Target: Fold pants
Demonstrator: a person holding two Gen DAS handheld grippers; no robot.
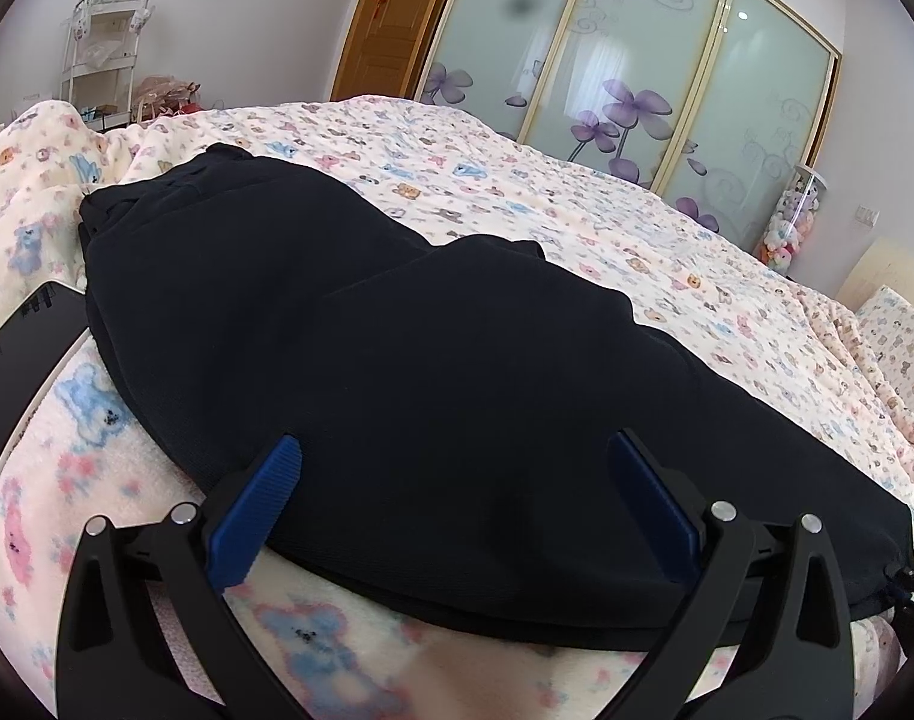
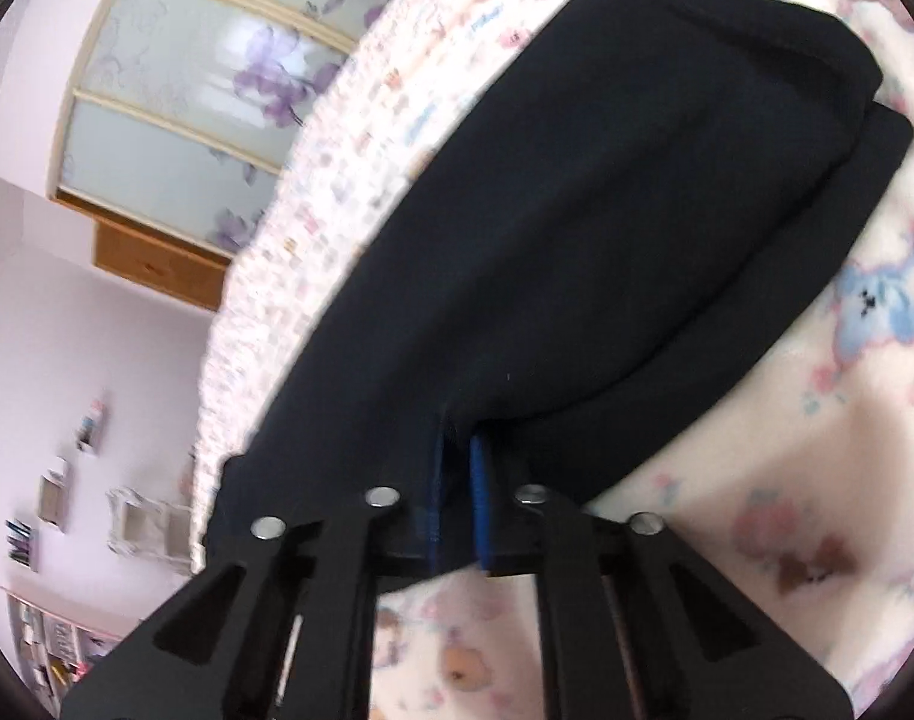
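The dark pants [image 1: 396, 330] lie stretched across the teddy-print blanket [image 1: 517, 180] on the bed, the left gripper [image 1: 453, 450] spread wide over their near edge with nothing pinched, while the right gripper [image 2: 457, 450] is clamped tight on a fold of them.

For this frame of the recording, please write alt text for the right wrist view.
The right gripper, its blue-padded fingers closed together, pinches the near edge of the dark navy fabric pants lying on a cream fleece blanket printed with pastel teddy bears. Frosted wardrobe doors with purple flowers appear behind, tilted.
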